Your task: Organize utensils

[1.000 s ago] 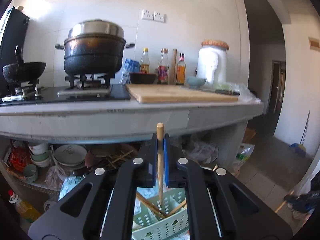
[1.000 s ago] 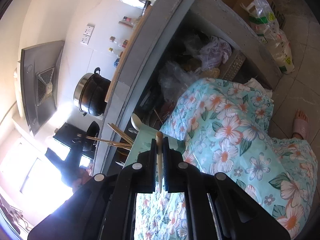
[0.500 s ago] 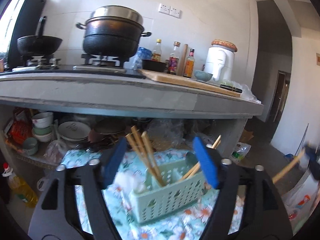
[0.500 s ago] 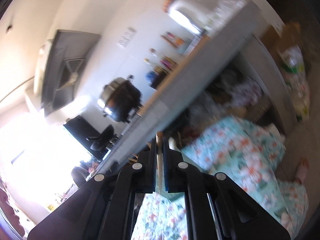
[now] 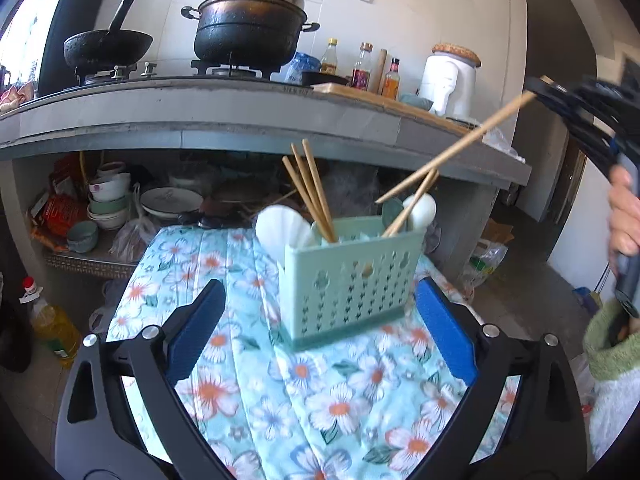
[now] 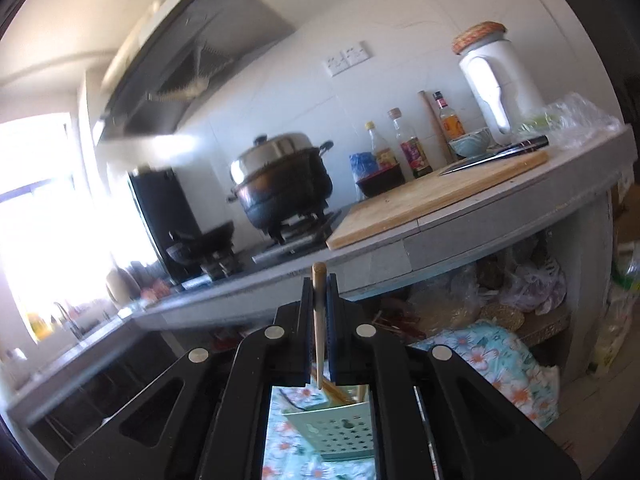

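Left gripper (image 5: 320,334): jaws opening, spread wide, nothing between the pads; the mint utensil basket (image 5: 348,276) stands just beyond them on the floral cloth (image 5: 248,392).

Right gripper (image 6: 319,312): clamped tight on one chopstick (image 5: 452,150). In the left view its long axis runs diagonally, free tip toward 8 o'clock above the basket, held end toward 2 o'clock.

Basket holds further chopsticks (image 5: 314,192), leaning toward 11 o'clock.

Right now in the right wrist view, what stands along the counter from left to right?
Wok → steamer pot → dark bowl → cutting board → white jar with woven lid.
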Action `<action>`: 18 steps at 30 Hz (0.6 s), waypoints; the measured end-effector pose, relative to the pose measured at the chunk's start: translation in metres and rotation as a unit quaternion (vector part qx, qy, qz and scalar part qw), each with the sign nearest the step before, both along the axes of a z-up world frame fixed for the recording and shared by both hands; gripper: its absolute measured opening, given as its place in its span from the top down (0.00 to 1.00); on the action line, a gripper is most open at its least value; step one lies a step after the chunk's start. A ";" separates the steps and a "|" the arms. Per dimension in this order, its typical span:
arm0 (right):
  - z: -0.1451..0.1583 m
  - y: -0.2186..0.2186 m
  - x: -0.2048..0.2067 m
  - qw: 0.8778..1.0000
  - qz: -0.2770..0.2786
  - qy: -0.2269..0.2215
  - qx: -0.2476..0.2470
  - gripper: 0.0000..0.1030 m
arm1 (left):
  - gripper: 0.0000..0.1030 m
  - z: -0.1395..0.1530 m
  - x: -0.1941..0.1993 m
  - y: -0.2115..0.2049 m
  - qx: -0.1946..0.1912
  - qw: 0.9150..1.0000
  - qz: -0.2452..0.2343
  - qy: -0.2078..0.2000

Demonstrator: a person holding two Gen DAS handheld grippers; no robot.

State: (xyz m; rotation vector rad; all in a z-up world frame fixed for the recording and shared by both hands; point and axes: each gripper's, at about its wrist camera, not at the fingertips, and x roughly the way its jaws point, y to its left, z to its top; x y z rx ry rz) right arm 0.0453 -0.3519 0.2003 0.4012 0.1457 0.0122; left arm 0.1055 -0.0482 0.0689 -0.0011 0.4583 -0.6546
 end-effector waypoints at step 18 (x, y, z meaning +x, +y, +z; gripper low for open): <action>-0.055 0.059 0.052 0.991 0.037 0.086 -0.100 0.74 | 0.08 -0.006 -0.007 -0.015 0.031 0.999 0.024 0.007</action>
